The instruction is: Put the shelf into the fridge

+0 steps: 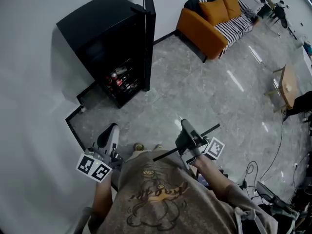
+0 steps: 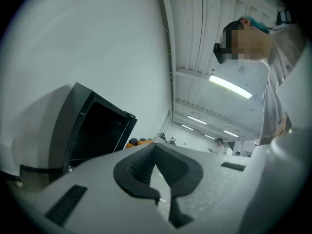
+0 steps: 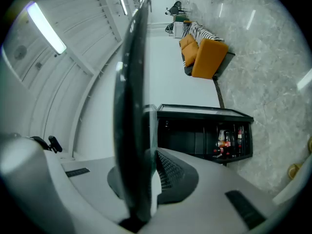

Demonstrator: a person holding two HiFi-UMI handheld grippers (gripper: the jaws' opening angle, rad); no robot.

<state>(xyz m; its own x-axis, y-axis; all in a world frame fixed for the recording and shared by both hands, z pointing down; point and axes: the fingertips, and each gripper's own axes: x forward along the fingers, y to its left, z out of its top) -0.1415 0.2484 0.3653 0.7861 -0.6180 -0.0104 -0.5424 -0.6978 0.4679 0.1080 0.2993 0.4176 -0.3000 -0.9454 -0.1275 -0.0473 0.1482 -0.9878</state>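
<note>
- Shelf (image 3: pixel 130 130), a thin pane with a dark rim, sits edge-on between the jaws of the right gripper (image 3: pixel 146 179), which are clenched on it; one ribbed pad (image 3: pixel 168 172) presses its side.
- In the head view the shelf (image 1: pixel 209 129) shows as a dark slanted bar across the right gripper (image 1: pixel 187 133), held in front of the person's chest and well apart from the fridge (image 1: pixel 105 30).
- Left gripper (image 2: pixel 157 172) has its jaws closed together with nothing between them; it is raised at the person's left side (image 1: pixel 109 135).
- The fridge stands against the white wall with its door (image 1: pixel 149 38) swung open.
- Bottles (image 1: pixel 119 79) stand low inside it; the space above them is dark.
- An orange sofa (image 1: pixel 209 23) stands farther along the wall on the grey floor (image 1: pixel 204 91).
</note>
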